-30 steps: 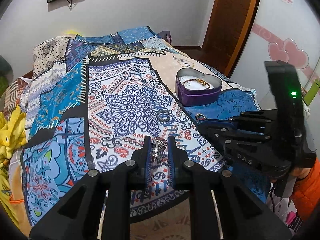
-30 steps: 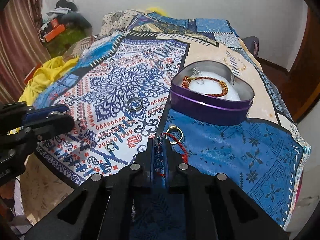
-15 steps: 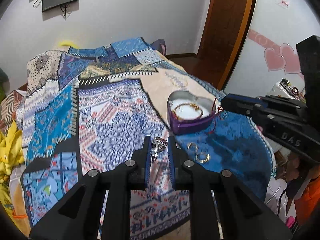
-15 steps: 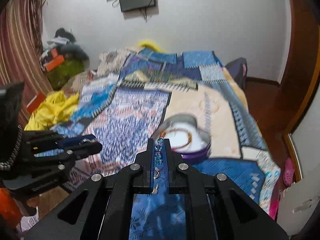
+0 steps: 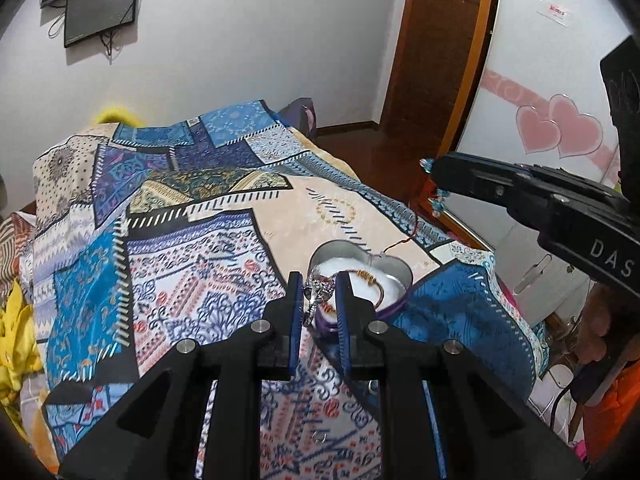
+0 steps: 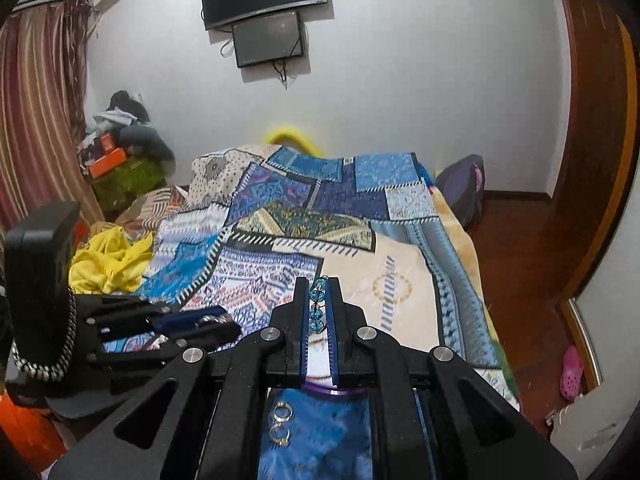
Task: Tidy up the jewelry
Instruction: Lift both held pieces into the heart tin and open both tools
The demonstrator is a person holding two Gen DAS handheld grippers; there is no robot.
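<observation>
My left gripper [image 5: 319,294] is shut on a silver ring [image 5: 318,292] and holds it just in front of the heart-shaped purple tin [image 5: 394,276], which holds a gold-and-red bracelet [image 5: 370,280] on white padding. My right gripper [image 6: 319,300] is shut on a blue bead bracelet [image 6: 316,312] with a red cord; it hangs high above the tin, seen from the left wrist view [image 5: 434,184]. The tin is mostly hidden under my right fingers, only its purple rim [image 6: 338,391] showing. Two silver rings [image 6: 282,420] lie on the blue cloth.
The patterned bedspread [image 5: 180,240] covers the bed. A small ring [image 5: 320,437] lies on it near the front edge. Yellow cloth [image 6: 108,260] lies at the left. A wooden door [image 5: 436,40] and floor are to the right, and a slipper [image 6: 572,368] lies there.
Both grippers rose well above the bed with their jewelry. The left moved toward the tin; the right lifted the bead bracelet up over it, cord trailing.
</observation>
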